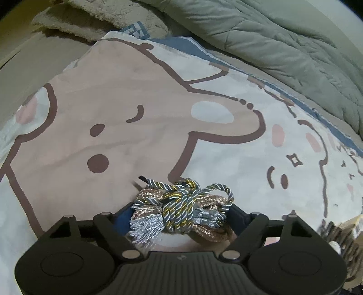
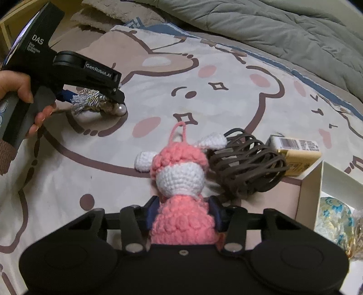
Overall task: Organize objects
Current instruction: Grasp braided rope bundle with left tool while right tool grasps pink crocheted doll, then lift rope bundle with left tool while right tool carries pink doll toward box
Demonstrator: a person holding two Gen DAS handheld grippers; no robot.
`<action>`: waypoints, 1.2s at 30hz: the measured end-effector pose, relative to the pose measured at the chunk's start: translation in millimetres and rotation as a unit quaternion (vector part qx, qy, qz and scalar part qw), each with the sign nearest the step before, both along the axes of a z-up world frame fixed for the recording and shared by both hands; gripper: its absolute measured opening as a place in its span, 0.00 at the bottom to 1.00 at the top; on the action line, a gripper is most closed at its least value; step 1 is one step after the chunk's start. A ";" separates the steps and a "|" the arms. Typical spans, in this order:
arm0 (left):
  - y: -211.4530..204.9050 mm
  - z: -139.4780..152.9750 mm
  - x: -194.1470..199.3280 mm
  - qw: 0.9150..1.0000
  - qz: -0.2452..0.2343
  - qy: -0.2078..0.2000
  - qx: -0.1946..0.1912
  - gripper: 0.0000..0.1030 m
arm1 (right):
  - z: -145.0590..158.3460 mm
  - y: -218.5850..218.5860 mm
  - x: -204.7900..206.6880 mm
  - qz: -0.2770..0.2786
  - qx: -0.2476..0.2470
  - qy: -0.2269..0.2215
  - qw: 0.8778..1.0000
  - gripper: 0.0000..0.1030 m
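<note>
My left gripper [image 1: 181,211] is shut on a knotted bundle of grey-gold twisted cord and rose-gold rope with a grey tassel [image 1: 181,204], held just above the cartoon-print sheet [image 1: 136,113]. The right wrist view shows that gripper [image 2: 113,97] at the upper left with the cord bundle [image 2: 90,101] and a pearl bead [image 2: 121,110] under its fingers. My right gripper [image 2: 183,211] is shut on a pink and white crochet doll [image 2: 181,181], whose head points forward over the sheet.
A brown claw hair clip [image 2: 247,163] lies right of the doll, beside a yellow barcoded box [image 2: 297,152]. A white box [image 2: 313,181] at the right edge holds a floral pouch [image 2: 333,220]. A grey-green quilt [image 2: 272,27] and a fleece blanket [image 1: 102,18] lie at the back.
</note>
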State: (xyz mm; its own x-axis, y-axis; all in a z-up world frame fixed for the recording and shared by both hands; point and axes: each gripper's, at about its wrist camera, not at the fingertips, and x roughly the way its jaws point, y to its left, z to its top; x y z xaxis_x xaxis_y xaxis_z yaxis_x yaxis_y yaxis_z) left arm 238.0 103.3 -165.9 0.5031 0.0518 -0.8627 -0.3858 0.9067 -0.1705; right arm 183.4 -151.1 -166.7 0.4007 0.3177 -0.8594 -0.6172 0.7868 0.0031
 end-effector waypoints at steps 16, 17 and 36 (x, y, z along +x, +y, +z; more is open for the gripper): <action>-17.1 71.9 -47.8 0.995 -0.063 -0.081 0.005 0.81 | 62.1 -28.7 -16.7 -0.067 0.072 -0.055 0.994 0.43; -18.4 76.3 -51.4 0.994 -0.067 -0.086 0.007 0.81 | 66.5 -30.3 -18.3 -0.071 0.077 -0.060 0.993 0.43; -41.7 133.8 -110.4 0.979 -0.125 -0.161 0.015 0.81 | 127.6 -59.3 -48.9 -0.127 0.167 -0.121 0.970 0.43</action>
